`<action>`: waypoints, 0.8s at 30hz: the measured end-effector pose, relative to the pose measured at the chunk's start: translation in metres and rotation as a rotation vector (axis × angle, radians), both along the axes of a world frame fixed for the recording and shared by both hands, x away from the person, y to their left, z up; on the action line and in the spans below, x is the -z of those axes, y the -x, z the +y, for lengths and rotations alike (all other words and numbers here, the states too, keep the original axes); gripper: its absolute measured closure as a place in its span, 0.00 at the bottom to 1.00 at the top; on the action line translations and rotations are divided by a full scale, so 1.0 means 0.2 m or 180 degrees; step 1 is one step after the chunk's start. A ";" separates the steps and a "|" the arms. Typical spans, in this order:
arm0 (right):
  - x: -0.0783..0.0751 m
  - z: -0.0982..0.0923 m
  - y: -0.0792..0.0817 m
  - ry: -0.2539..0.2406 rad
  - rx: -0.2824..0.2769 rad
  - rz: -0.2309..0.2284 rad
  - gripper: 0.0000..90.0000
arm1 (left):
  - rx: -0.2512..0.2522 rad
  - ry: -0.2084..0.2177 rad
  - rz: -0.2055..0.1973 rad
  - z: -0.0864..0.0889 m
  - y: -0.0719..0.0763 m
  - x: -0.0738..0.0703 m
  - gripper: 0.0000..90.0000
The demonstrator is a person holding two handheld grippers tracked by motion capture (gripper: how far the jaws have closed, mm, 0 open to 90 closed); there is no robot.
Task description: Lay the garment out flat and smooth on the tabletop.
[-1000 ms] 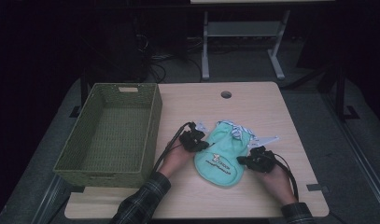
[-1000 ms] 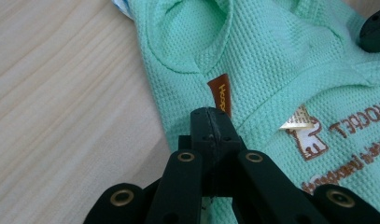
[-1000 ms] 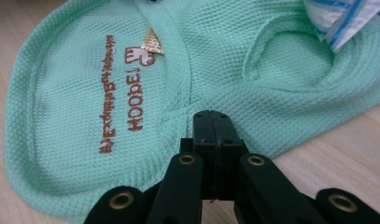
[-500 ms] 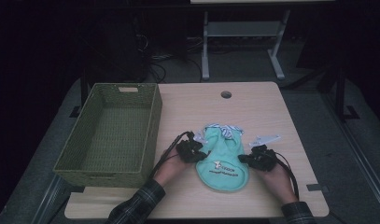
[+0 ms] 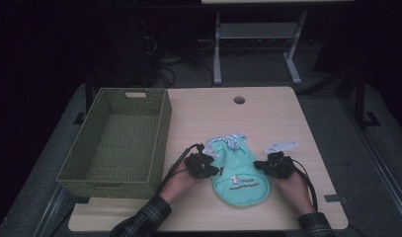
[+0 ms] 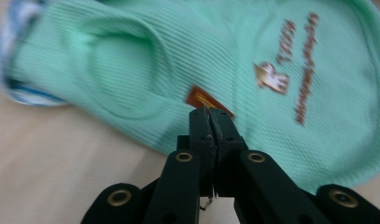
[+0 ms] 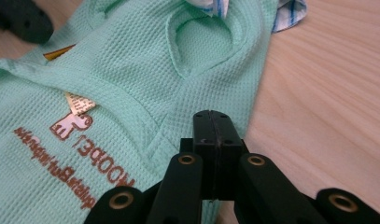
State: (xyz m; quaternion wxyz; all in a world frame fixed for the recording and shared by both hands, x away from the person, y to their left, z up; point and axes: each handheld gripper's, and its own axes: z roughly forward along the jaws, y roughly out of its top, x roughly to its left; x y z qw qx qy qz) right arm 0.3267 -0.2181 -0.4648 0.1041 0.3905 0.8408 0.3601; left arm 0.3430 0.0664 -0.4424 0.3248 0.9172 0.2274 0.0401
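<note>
**Mint green garment flat on a bench, closed tongs at each side**

A pale wooden bench [image 5: 267, 118] is seen from above, with dark surroundings behind it. Every place below is given from the mint green garment [image 5: 239, 170], a small ribbed piece of clothing that lies flat on the bench, in the near half and a little toward the right of the middle. Brown lettering and a small brown figure are printed on its near, rounded end. At its far end a piece of blue and white striped fabric [image 5: 229, 140] shows from under the neck opening.

Well to the left of the garment, a large green woven basket [image 5: 120, 140] is set along the left part of the bench. Beyond the garment, near the far edge, a small round hole [image 5: 239, 100] is cut into the bench top.

The left tongs [image 5: 214, 170] are held at the garment's left edge; in the left gripper view [image 6: 211, 116] their jaws are pressed together, with only a hairline slit between them after having just eased apart, and nothing is seen held. Their tip hangs over the fabric beside a small orange label [image 6: 204, 99].

The right tongs [image 5: 260, 165] are held at the garment's right edge; in the right gripper view [image 7: 212, 119] their jaws are fully closed on nothing, above the seam by the armhole.
</note>
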 end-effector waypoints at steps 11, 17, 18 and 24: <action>-0.05 -0.07 0.15 -0.0036 -0.0004 -0.0017 1.00 | -0.0420 0.0123 -0.0168 0.01 -0.16 -0.07 0.75; -0.03 -0.11 0.24 -0.0025 -0.0021 0.0057 1.00 | -0.0553 0.0114 -0.0295 0.00 -0.25 -0.08 0.68; -0.02 -0.11 0.24 -0.0006 -0.0027 0.0067 1.00 | -0.0576 0.0134 -0.0290 0.00 -0.28 -0.08 0.67; -0.01 -0.12 0.23 0.0044 -0.0036 0.0084 1.00 | -0.0633 0.0112 -0.0320 -0.02 -0.38 -0.04 0.65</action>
